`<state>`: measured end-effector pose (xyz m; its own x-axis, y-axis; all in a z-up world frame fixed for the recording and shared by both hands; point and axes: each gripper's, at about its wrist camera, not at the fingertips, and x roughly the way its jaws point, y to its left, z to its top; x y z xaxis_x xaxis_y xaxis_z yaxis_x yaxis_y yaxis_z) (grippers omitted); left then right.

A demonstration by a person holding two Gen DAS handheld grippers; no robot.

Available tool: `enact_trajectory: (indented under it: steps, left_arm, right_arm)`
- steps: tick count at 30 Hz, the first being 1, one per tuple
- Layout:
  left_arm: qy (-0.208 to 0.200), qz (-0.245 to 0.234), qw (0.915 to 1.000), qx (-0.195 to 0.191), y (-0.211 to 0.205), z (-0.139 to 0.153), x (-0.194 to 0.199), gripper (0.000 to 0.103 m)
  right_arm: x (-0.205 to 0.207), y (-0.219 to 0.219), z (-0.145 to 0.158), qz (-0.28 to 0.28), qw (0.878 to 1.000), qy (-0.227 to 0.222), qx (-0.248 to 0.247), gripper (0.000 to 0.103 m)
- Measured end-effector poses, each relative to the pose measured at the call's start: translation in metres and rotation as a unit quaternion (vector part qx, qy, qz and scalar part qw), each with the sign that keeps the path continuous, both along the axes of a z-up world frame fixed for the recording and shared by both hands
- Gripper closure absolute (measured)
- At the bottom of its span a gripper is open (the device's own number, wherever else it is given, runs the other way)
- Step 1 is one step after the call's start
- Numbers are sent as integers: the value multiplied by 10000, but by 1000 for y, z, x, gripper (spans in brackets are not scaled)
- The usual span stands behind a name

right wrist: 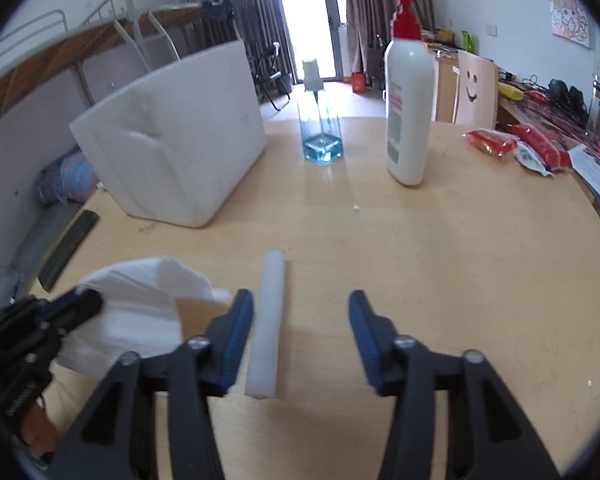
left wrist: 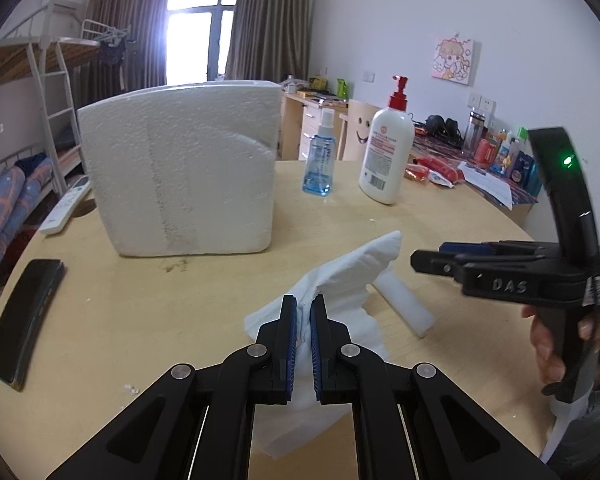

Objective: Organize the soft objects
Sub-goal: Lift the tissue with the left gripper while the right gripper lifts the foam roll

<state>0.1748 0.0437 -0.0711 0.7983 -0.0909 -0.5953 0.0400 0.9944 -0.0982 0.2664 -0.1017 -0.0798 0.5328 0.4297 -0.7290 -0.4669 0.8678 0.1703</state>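
My left gripper (left wrist: 304, 304) is shut on a white tissue (left wrist: 340, 280) and holds it bunched up above the round wooden table (left wrist: 220, 300). The tissue also shows in the right wrist view (right wrist: 140, 304), pinched by the left gripper (right wrist: 86, 302). A white foam stick (right wrist: 269, 320) lies flat on the table; in the left wrist view (left wrist: 404, 304) it lies behind the tissue. My right gripper (right wrist: 300, 312) is open and empty, low over the table, its left finger next to the stick. It shows from the side in the left wrist view (left wrist: 432, 256).
A white foam box (left wrist: 180, 168) stands at the back left of the table. A blue spray bottle (left wrist: 319, 156) and a white lotion pump bottle (left wrist: 386, 148) stand behind. A black phone (left wrist: 24, 316) and a remote control (left wrist: 66, 210) lie at the left edge. Red packets (right wrist: 516, 144) lie far right.
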Motion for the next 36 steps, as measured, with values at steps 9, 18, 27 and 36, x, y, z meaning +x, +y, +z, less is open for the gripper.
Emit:
enact_trajectory:
  steps: [9,18,27,36]
  left_arm:
    - [-50,102,9999,-80,13,0,-7,96]
    - [-115,27,9998,-161,17,0,-11,96]
    - [-138,68,9997,-194,19,1,-14,96]
    - [-194,83,9995,-249,22,4,-20,96]
  right_arm:
    - [-4,23,-13,217,9987,59,-450,47]
    - [-3,29,-17,226,9980,80,-590,47]
    - [-4,38,-23,344,9952,104,-906,77]
    - [-4,23,-14,450,9983,193,-308,85]
